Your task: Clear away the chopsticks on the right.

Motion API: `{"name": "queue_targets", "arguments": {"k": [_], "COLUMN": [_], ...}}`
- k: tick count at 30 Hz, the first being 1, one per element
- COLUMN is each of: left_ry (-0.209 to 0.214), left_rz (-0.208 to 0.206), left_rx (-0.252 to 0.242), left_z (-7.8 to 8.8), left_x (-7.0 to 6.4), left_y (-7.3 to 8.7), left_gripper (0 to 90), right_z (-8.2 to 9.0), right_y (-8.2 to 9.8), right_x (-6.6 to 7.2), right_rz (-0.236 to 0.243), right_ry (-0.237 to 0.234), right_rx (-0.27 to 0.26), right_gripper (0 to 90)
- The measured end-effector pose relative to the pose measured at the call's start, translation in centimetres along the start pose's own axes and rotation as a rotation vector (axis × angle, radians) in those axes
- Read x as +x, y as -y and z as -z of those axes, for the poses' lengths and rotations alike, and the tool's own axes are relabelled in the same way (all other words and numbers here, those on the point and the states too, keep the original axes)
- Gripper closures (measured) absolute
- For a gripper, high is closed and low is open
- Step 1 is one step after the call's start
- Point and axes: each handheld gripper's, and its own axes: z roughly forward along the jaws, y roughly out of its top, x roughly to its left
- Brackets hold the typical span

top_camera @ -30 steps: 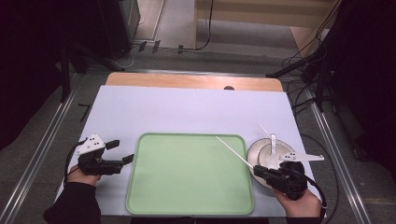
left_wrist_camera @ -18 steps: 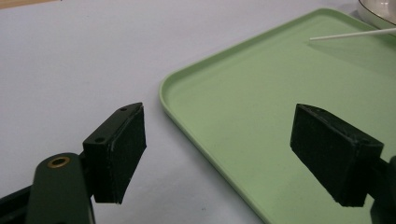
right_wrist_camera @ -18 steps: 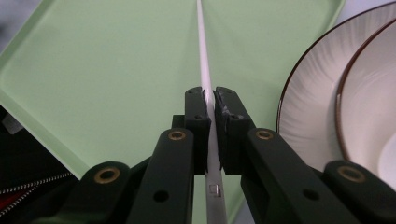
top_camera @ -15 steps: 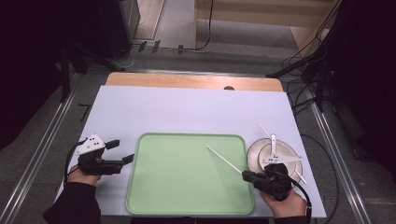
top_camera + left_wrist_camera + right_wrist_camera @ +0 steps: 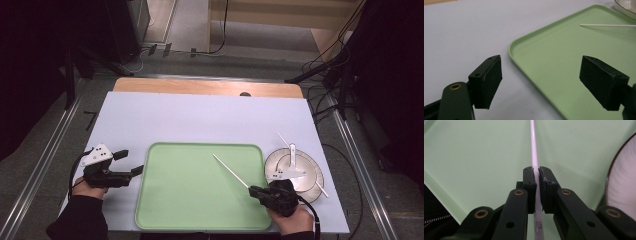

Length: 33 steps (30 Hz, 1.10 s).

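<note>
With my right gripper [image 5: 256, 190] clamped on a thin white plastic chopstick [image 5: 230, 171] held over the pale green plastic tray [image 5: 165, 210], its mate still lies on the round white plate [image 5: 315, 172], my left gripper [image 5: 131, 162] waiting with jaws apart beside the tray.

Grey floor [image 5: 60, 130] (dim), cables [image 5: 330, 65].

The right gripper [image 5: 256, 190] is carrying the chopstick [image 5: 230, 171] leftward from beside the plate [image 5: 306, 169], out over the tray [image 5: 190, 200], and sinking.
</note>
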Motion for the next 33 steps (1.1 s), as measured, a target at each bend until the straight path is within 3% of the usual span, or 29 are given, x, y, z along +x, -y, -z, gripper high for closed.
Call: {"name": "queue_targets", "arguments": {"k": [7,10,22,29,33], "left_ry": [0.001,0.000,0.002,0.001,0.002], "left_rz": [-0.001,-0.001,0.000,-0.001,-0.001], "left_rx": [0.000,0.000,0.001,-0.002,-0.001], "left_z": [0.0,0.0,0.0,0.1,0.1], "left_x": [0.0,0.0,0.0,0.0,0.0], "left_y": [0.0,0.0,0.0,0.0,0.0], "left_gripper": [18.3,18.3,18.1,18.1,18.1], "right_z": [-1.5,-1.7,-2.7,-2.7,-2.6], "right_y": [0.3,0.4,0.7,0.7,0.5], "right_x": [0.2,0.2,0.0,0.3,0.2], "right_rz": [0.002,0.000,0.014,0.043,0.032], "right_ry": [-0.009,-0.024,-0.012,-0.001,-0.015], "right_rx": [0.044,0.033,0.027,0.026,0.031], "right_gripper": [84.6,84.5,83.9,80.1,73.6]}}
